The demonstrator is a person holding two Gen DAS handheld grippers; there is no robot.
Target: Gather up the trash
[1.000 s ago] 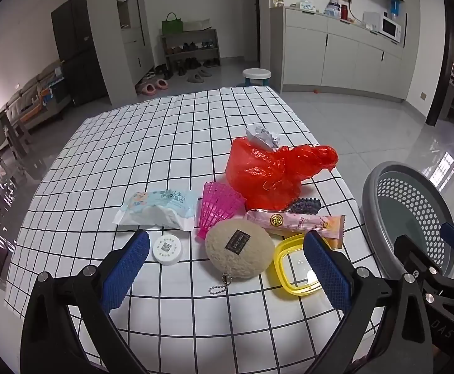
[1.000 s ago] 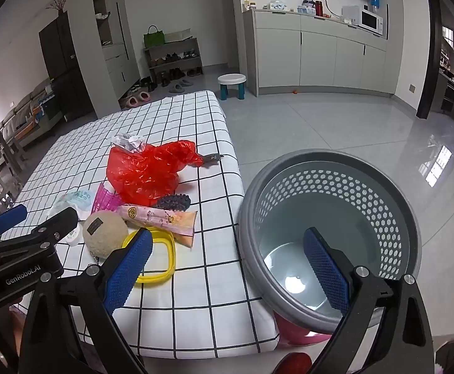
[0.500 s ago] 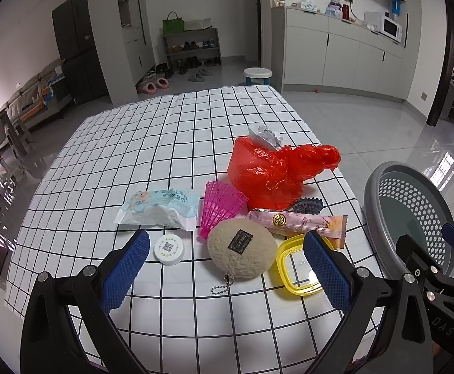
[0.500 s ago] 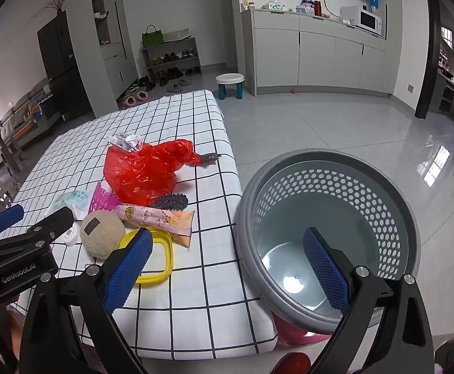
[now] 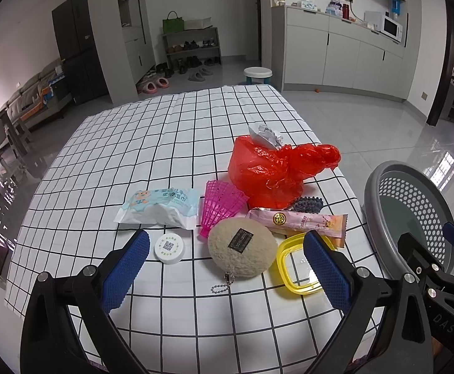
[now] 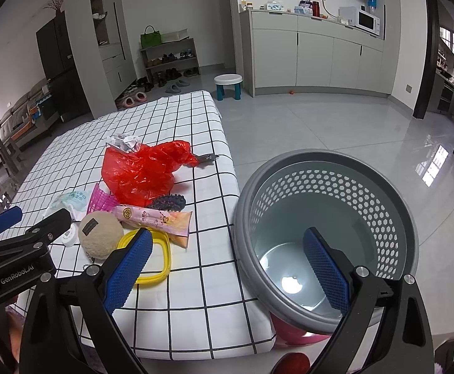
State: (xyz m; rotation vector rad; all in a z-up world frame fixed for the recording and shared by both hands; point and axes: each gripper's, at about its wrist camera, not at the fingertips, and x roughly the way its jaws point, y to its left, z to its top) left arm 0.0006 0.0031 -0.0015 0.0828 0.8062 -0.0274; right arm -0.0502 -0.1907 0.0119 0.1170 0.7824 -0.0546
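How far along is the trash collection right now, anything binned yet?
Nothing looks binned: the grey basket appears empty. Nothing in hand either; the left gripper and right gripper are both open. Still on the table: red plastic bag, crumpled paper, pink snack wrapper, wipes pack.

Little differs over the last second. Seen from the left wrist camera, the left gripper [image 5: 225, 258] eases slightly to the left and back: the round beige plush pouch [image 5: 242, 247], the small white round lid [image 5: 169, 248] and the yellow square plastic lid [image 5: 298, 265] drift a little rightward in its view. From the right wrist camera, the right gripper [image 6: 227, 266] shifts slightly, so the grey perforated plastic basket [image 6: 323, 218] sits marginally more central. No object on the checked tablecloth [image 5: 164, 143] moves.
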